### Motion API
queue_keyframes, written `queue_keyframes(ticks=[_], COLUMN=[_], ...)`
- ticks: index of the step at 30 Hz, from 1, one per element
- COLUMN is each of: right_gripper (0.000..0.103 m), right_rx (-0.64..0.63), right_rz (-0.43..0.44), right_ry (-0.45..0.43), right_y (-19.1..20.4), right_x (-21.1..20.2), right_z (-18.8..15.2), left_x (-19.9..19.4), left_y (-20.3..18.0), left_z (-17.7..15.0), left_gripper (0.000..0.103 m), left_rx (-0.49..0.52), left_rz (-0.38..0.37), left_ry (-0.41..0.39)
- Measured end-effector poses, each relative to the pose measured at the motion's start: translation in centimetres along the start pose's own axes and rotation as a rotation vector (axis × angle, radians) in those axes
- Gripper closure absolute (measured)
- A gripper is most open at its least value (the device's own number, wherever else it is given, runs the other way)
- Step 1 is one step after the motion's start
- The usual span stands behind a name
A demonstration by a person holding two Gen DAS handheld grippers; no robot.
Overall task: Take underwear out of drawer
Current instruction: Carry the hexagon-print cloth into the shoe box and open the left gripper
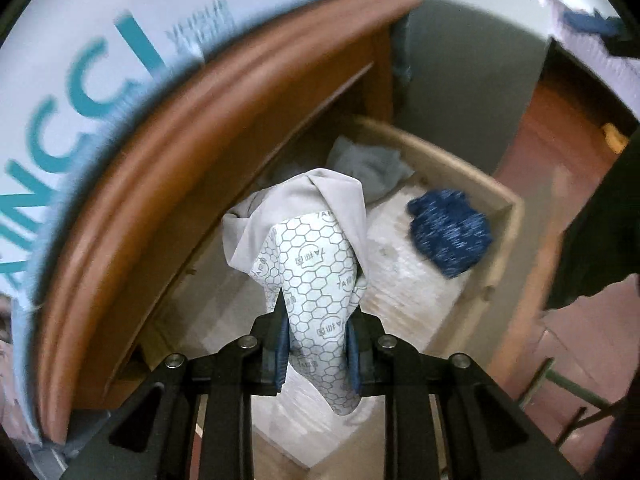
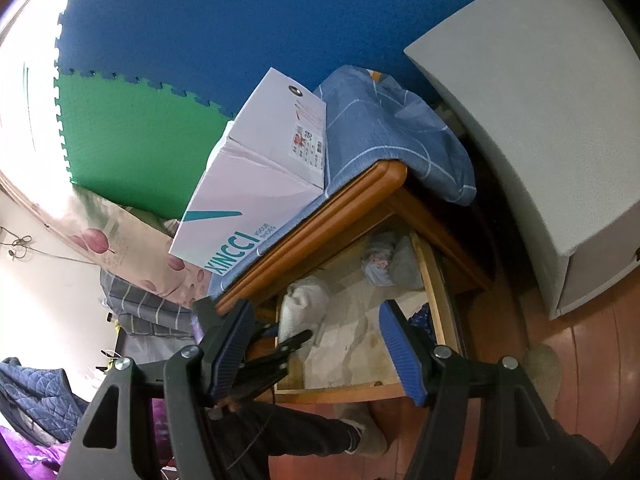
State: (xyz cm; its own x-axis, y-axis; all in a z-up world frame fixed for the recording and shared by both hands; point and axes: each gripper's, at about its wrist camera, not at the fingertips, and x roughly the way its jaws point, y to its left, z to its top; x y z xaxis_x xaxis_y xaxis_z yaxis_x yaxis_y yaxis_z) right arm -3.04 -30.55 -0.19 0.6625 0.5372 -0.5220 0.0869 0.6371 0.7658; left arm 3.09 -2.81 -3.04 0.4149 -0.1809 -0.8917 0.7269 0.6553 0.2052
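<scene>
- Left tool: blue pads pinched on the grey underwear at its hex-printed lining; grip looks firm, cloth bunched betw. the pads; rest of garment drapes fwd from the tips.
- Underwear position: lifted above the drawer, hanging over the drawer floor near the front of the cabinet top; whether its far end touches the other cloth beneath – cannot tell.
- Right tool: pads spread wide, nothing betw. them; hovers over the open drawer in right wrist view; not engaged.
- Other contents: dark blue speckled item on the right side of drawer floor; pale grey cloth at the back; both apart from the left tool.
- On top of cabinet: shoe box, blue checked fabric; overhanging edge sits close to the lift path.
- Step in hand (judgement): extraction; grasp made, garment mostly raised, not yet clear of the drawer.
- Next move calls for: lift up and back toward the holder, away from the cabinet lip; keep the pinch; watch trailing cloth for snag on drawer wall or drag on the grey cloth.
</scene>
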Motion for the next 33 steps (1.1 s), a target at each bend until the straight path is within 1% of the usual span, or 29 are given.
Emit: queue_keyframes(ticks=[6,11,12,13,16,17,19,21,23,25,26,28,29,31,33], right_gripper=[0.036,0.036,0.036,0.036,0.036,0.036,0.036,0.036,0.036,0.036,0.036,0.036,0.036,0.036,0.036], right_rx=[0.000,0.000,0.001,0.002,0.003,-0.001,-0.009,-0.014,-0.014,-0.009,-0.007,-0.007,-0.007,-0.009,-0.009], right_rz=[-0.011,-0.018,-0.018,-0.018,-0.016,-0.016,-0.018,-0.019,-0.016,-0.011,-0.007,-0.005,-0.005,-0.003,0.000], right_ry=[0.017,0.027,0.028,0.028,0.032,0.032,0.035,0.037,0.036,0.035,0.035,0.036,0.038,0.041,0.043], right_y=[-0.1,-0.1,-0.1,-0.1,0.0,0.1,0.3,0.4,0.4,0.3,0.3,0.2,0.3,0.3,0.3], right_x=[0.6,1.0,1.1,1.1,1.3,1.3,1.4,1.4,1.3,1.3,1.3,1.3,1.3,1.3,1.3], right_z=[0.0,-0.1,0.0,0.0,-0.1,-0.1,-0.2,-0.2,-0.2,-0.2,-0.2,-0.2,-0.2,-0.2,-0.1], left_x=[-6.5,-13.1,-15.0,-15.9,-19.9,-21.6,-23.2,-25.0,-25.0,-24.5,-23.7,-22.7,-21.7,-19.8,-17.9], left_y=[-0.7,-0.4,-0.2,0.0,1.6,2.8,4.3,6.9,8.6,11.0,12.6,14.9,15.9,17.2,17.8], left_z=[-0.1,0.0,0.2,0.3,1.2,1.9,3.0,4.9,6.8,8.6,9.9,11.5,12.4,13.7,13.8], left_gripper=[0.082,0.082,0.082,0.082,0.082,0.082,0.082,0.082,0.082,0.082,0.082,0.082,0.082,0.082,0.082], left_rx=[-0.036,-0.080,-0.095,-0.102,-0.133,-0.156,-0.189,-0.229,-0.254,-0.275,-0.298,-0.338,-0.352,-0.359,-0.366], left_rz=[-0.003,-0.009,-0.010,-0.009,0.008,0.016,0.027,0.064,0.094,0.152,0.165,0.171,0.188,0.206,0.216], left_ry=[-0.103,-0.218,-0.249,-0.264,-0.323,-0.351,-0.383,-0.415,-0.421,-0.413,-0.398,-0.374,-0.354,-0.315,-0.283])
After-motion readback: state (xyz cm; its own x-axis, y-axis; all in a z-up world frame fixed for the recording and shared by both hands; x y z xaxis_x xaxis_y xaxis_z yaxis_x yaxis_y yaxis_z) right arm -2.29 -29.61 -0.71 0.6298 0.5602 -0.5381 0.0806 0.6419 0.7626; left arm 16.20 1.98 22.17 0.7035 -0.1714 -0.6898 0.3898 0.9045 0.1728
